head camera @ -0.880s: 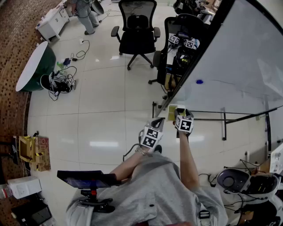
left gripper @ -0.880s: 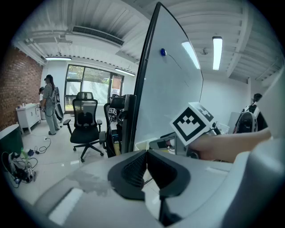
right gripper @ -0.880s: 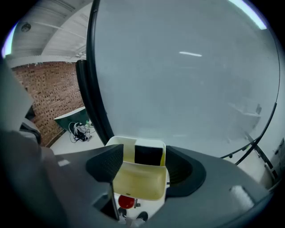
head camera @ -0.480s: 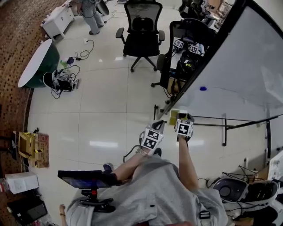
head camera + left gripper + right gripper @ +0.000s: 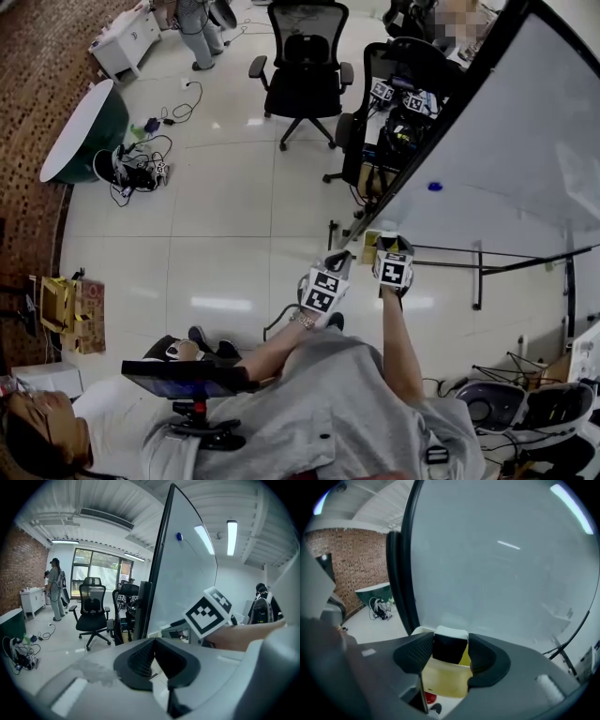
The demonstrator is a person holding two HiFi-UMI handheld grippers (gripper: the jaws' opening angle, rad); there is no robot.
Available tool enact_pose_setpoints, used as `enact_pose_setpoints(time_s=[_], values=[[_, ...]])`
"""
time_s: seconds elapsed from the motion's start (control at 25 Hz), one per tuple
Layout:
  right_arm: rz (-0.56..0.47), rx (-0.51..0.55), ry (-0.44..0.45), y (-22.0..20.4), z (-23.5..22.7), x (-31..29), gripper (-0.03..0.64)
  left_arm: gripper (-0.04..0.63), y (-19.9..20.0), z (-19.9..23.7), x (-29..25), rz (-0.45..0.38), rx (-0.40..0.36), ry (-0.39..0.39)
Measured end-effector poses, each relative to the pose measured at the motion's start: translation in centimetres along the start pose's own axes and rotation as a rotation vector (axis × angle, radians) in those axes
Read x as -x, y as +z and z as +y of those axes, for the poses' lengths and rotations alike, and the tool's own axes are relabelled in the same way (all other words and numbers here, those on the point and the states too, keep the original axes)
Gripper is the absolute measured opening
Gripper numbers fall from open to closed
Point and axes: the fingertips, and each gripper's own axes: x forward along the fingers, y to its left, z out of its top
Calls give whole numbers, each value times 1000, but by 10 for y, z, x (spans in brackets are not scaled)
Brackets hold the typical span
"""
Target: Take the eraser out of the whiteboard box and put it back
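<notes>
In the right gripper view my right gripper [image 5: 450, 652] is shut on the eraser [image 5: 450, 646], a black block with a white top, pressed between both pads. The eraser hangs just above the open yellow whiteboard box [image 5: 443, 679], which sits at the foot of the whiteboard [image 5: 501, 564]. In the head view the right gripper [image 5: 387, 246] covers most of the box [image 5: 369, 247] at the board's lower corner. My left gripper [image 5: 338, 262] hovers close beside it on the left, jaws shut and holding nothing [image 5: 153, 660].
The whiteboard [image 5: 506, 141] stands on a wheeled frame and carries a blue magnet [image 5: 434, 187]. Black office chairs [image 5: 302, 66] stand behind. A person [image 5: 56, 431] sits low at the bottom left beside a tablet on a stand [image 5: 183, 380]. Something red [image 5: 430, 698] lies below the box.
Both grippers have stayed almost in place by the box. A person has come into view at the bottom left of the head view.
</notes>
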Motion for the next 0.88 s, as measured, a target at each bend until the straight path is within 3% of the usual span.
enact_pose_setpoints(time_s=[0.24,0.36,0.52,0.88], values=[[-157,-115,79,48,-8,76,236,8,2,2,-2,-5,2,-3],[-183,-132,107,52,-8,109,236,8,1,1,-5,-2,11,-7],[-142,-138,117,29,-4,108,236,8,-2,-2,-9,2,12,-14],[-27,-63,64,-36,17,38,238,8,-6,-16,-3,7,-2,-43]])
